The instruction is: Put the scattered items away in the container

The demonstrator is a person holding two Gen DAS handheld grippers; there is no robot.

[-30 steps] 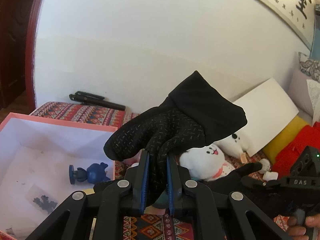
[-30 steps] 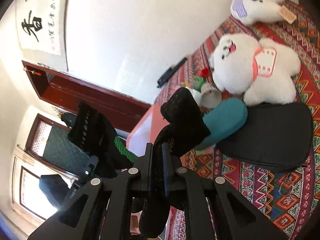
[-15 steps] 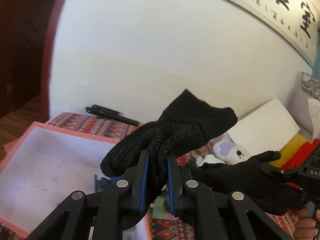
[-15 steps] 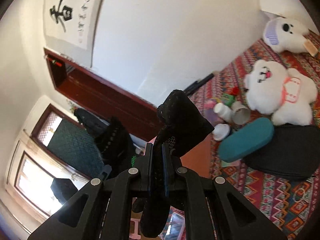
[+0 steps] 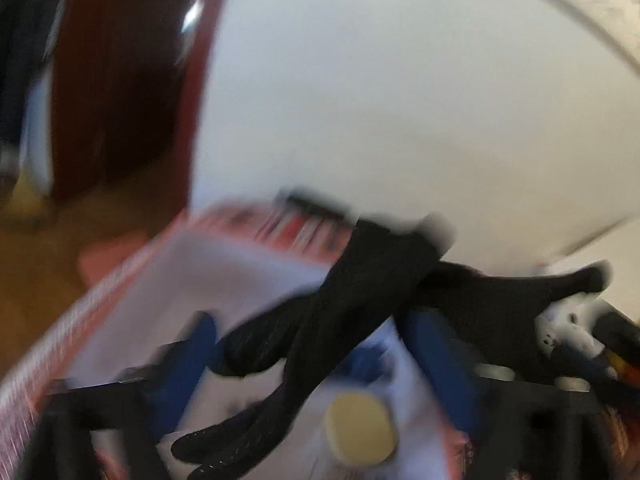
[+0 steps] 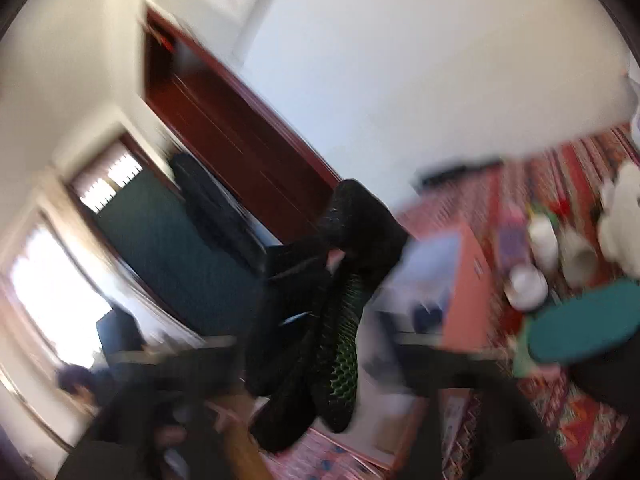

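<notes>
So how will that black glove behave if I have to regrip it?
Probably floppy: the black glove droops and folds between the left gripper's just-opened jaws. Likely light. Its dotted palm suggests decent friction, not slippery.

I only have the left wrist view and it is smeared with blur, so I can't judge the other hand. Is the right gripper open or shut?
Observer: Open. The right gripper has just been opening its jaws. They now stand wide, with a black glove loose between them and not pinched.
Operator: What is lying out on the cloth on that side?
Observer: A teal case lies on the patterned cloth, beside the pink box.
</notes>
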